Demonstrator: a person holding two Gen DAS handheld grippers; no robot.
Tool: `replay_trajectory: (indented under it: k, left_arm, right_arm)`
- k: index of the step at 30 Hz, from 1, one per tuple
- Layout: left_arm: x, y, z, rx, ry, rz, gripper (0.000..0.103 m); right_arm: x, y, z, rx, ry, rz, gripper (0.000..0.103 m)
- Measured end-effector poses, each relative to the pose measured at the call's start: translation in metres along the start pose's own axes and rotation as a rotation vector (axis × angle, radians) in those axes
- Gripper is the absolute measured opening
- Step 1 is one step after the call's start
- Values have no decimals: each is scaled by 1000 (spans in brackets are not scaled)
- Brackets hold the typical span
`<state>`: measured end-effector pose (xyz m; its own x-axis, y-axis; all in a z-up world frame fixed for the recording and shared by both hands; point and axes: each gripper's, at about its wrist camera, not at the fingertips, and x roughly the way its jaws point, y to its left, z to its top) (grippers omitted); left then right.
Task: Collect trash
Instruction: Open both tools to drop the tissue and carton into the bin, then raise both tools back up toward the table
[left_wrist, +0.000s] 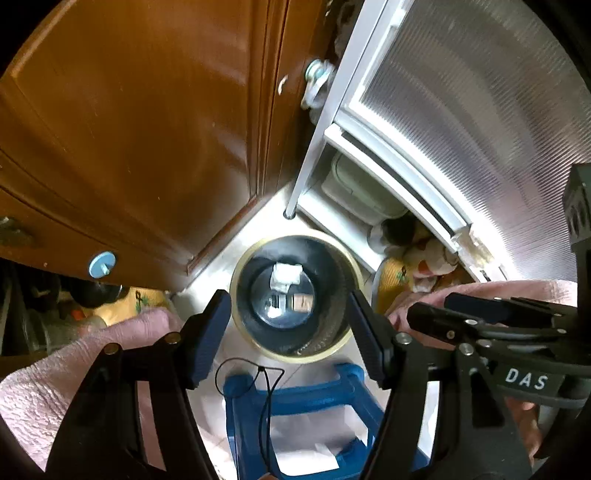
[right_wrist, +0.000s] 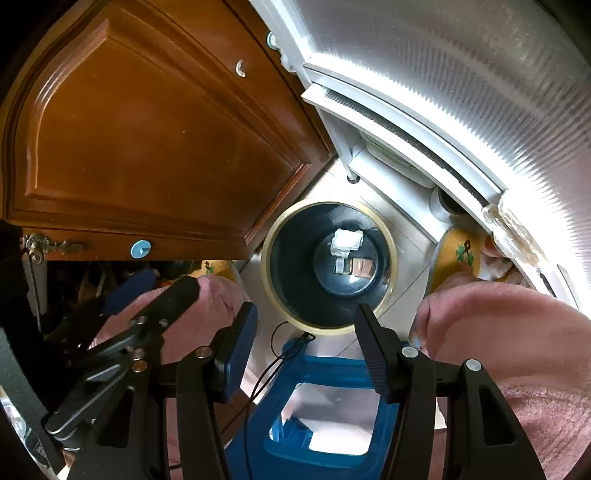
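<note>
A round bin with a gold rim (left_wrist: 295, 356) (right_wrist: 269, 236) stands on the pale floor, dark inside. At its bottom lie a crumpled white scrap (left_wrist: 284, 275) (right_wrist: 346, 240) and a small brown piece (left_wrist: 303, 301) (right_wrist: 364, 267). My left gripper (left_wrist: 289, 297) points steeply down over the bin's mouth, open, with nothing between its blue pads (left_wrist: 208, 339). My right gripper (right_wrist: 306, 308) hangs over the bin's near rim, also open and empty. Each gripper's body shows at the edge of the other's view.
A blue plastic stool (left_wrist: 295, 395) (right_wrist: 325, 373) stands just in front of the bin, with white paper (left_wrist: 306, 458) on the floor under it. A brown wooden cabinet door (left_wrist: 129, 129) is at the left and a ribbed glass door (left_wrist: 461, 110) at the right. Pink sleeves (right_wrist: 517, 332) flank the grippers.
</note>
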<state>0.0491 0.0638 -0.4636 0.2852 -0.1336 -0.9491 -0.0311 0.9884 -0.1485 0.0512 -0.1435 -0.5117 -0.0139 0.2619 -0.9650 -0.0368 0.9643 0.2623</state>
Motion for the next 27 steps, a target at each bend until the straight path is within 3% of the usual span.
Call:
replay_trajectory:
  k: [8,14,20,25,27]
  left_arm:
    - [-22,-5,-3,37,-31,-2,66]
    - [-66,-8,4,54,-85,6,66]
    - [-131,-21,27,61,-141,-29,66]
    - [-190,-46,52,115,-212,-87,66]
    - [-214,-57,65,143,-245,-109,66]
  right_arm:
    - [-28,11,-8,-62,-95,-28,56]
    - [-76,20,-19,-93,-207,-19,56]
    - [-150,17,-25,-78,-317,28,56]
    - [-234,23,-28,-112,-444,34,56]
    - [-271,24,-27,-126,-498,28,60]
